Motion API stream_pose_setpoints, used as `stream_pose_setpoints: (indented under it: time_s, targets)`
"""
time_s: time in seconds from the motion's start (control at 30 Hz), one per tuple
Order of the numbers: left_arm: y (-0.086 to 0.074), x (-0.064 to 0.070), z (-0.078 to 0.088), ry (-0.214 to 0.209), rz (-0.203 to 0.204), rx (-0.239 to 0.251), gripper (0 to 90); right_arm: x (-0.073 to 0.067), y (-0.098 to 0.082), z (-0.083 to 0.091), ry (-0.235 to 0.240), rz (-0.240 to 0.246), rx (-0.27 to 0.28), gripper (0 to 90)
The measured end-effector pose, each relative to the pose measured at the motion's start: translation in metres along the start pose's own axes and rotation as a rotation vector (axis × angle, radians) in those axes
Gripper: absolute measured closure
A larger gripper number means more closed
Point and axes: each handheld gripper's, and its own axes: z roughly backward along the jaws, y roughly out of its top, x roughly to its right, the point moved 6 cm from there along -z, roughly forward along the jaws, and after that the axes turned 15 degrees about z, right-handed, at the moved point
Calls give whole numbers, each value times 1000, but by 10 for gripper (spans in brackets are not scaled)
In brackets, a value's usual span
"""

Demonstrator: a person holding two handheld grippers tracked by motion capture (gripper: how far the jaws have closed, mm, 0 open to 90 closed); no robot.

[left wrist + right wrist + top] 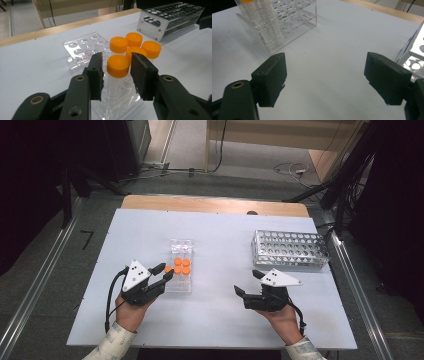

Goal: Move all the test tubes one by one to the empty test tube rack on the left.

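We had the left gripper [116,72] set around the nearest orange-capped tube [117,66], one pad on each side of its cap. The jaws stood slightly apart there: a sliver of gap showed between each pad and the cap, so we judged them loose about the tube rather than clamped on it. That tube stood upright in the near corner of the clear plastic rack [82,47], with four more capped tubes [135,45] clustered just beyond the jaws and the rack's empty holes off to their left side. We took the tubes to be grouped at that end so the jaws could come at the outermost one without fouling its neighbours.

In the high view our left hand [131,307] held its gripper [164,271] low and angled forward, its tips at the rack's near edge, the wrist nearly level with the table [220,320].

The right gripper [324,77] had its jaws wide apart with nothing but bare tabletop between them. The metal rack [414,60] lay just outside its right jaw, and the clear rack well ahead of its left one. Our right hand [282,315] sat low near the table, pointing inward, and we read it as waiting, placed close to the metal rack, likely where the tubes were bound.
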Motion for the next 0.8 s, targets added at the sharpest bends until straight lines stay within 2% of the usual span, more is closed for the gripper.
stream_pose_setpoints:
  time_s: [0.13, 0.43, 0.6, 0.8]
  targets:
    - [1, -1, 1, -2, 21, -2, 472, 0, 0, 0, -1, 0, 0, 169]
    - [3, -4, 5, 4, 53, 4, 340, 1, 0, 0, -1, 1, 1, 169]
    - [4, -6, 8, 6, 66, 13, 311, 2, 0, 0, -5, 1, 1, 169]
    - [2, -13, 11, 39, 85, 18, 237, 5, -2, 1, -17, -9, 0, 168]
